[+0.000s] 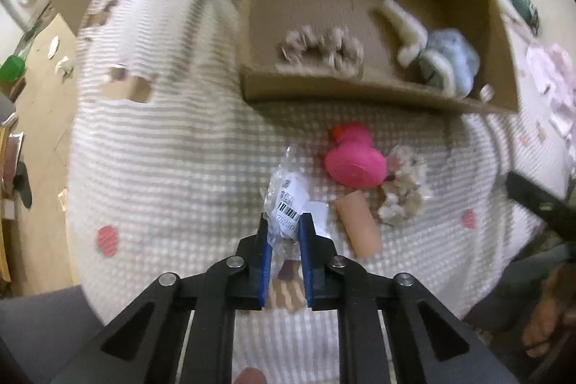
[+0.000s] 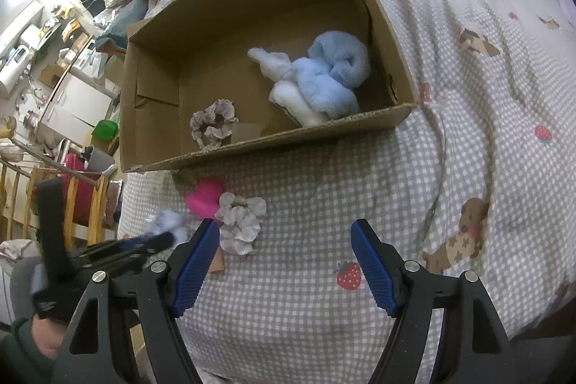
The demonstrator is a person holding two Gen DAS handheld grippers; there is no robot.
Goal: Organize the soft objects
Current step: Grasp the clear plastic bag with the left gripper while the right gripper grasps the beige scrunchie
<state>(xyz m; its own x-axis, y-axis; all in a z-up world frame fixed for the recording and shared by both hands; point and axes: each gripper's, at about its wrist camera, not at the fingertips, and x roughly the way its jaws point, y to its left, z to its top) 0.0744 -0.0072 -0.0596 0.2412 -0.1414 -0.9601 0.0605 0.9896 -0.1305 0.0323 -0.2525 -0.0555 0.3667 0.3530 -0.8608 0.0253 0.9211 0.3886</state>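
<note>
A cardboard box (image 2: 324,128) lies on the bed and holds a beige scrunchie (image 2: 213,124) and blue-and-white fluffy socks (image 2: 324,78); box (image 1: 360,92), scrunchie (image 1: 320,49) and socks (image 1: 446,60) also show in the left wrist view. In front of the box lie a pink rubber duck (image 1: 354,159), a second beige scrunchie (image 1: 403,193) and a tan cylinder (image 1: 360,229). My left gripper (image 1: 284,222) is shut on a clear plastic packet with a barcode label (image 1: 288,200). My right gripper (image 2: 284,229) is open and empty above the bedspread, beside the duck (image 2: 203,198) and scrunchie (image 2: 239,220).
The bed has a grey-checked spread (image 2: 396,204) with strawberry and bear prints. To the left past its edge are a wooden floor (image 1: 43,132), a wooden rail (image 2: 21,189) and cluttered furniture. Pink-white clothing (image 1: 554,78) lies at the right.
</note>
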